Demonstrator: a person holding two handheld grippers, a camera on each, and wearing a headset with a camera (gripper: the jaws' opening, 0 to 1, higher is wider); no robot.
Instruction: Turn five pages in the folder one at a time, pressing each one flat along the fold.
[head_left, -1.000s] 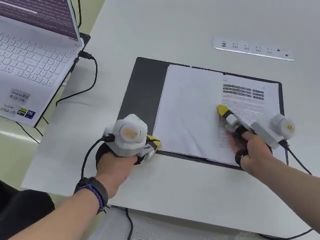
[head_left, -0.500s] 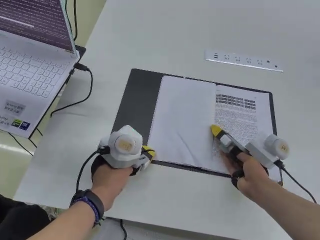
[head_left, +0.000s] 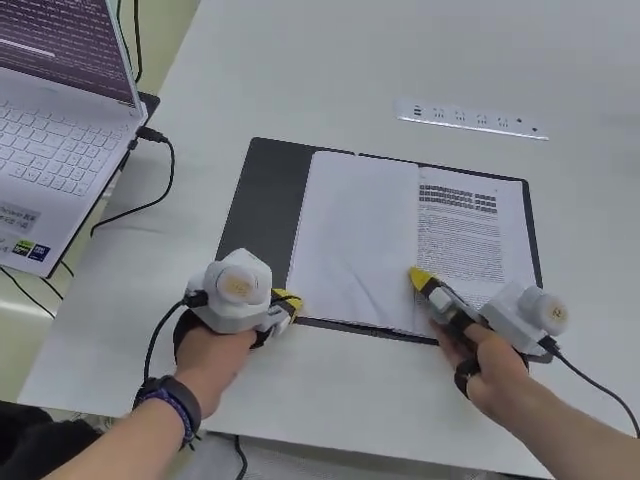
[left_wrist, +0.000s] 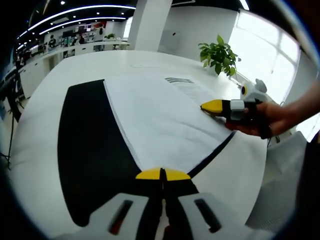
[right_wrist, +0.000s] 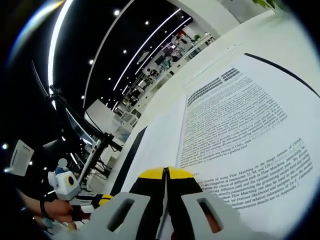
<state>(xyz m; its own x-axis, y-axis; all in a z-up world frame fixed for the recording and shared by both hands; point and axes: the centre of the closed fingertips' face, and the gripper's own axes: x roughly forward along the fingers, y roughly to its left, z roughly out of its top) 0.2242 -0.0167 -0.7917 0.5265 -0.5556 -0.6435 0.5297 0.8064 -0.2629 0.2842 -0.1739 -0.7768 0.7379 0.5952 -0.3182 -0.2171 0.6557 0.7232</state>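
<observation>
From the head view, the folder (head_left: 262, 200) lay open on the white worktop (head_left: 330, 70), right of a laptop (head_left: 50, 120), with a blank page (head_left: 355, 240) turned over to the left and a printed page (head_left: 460, 235) on the right. How many of the five pages were done I could not tell. At least one lay turned, and the pressing looked close to finished on this one, since the right gripper (head_left: 418, 280) had its yellow tip down on the fold (head_left: 416, 230) close to the near edge. The right hand (head_left: 490, 365) held it low and angled toward the far left. The left hand (head_left: 215, 345) rested at the near left corner, with the left gripper (head_left: 283, 305) pointing right at the folder's edge. In the left gripper view, the left gripper (left_wrist: 162, 174) had its jaws closed, tips together with nothing between them, just over the folder (left_wrist: 85, 140), and the right gripper (left_wrist: 215, 106) lay on the blank page (left_wrist: 155, 120) beyond. In the right gripper view, the right gripper (right_wrist: 165, 173) likewise had its jaws together and empty, sitting on the seam beside the printed page (right_wrist: 235, 115). More turns seemed to remain.
</observation>
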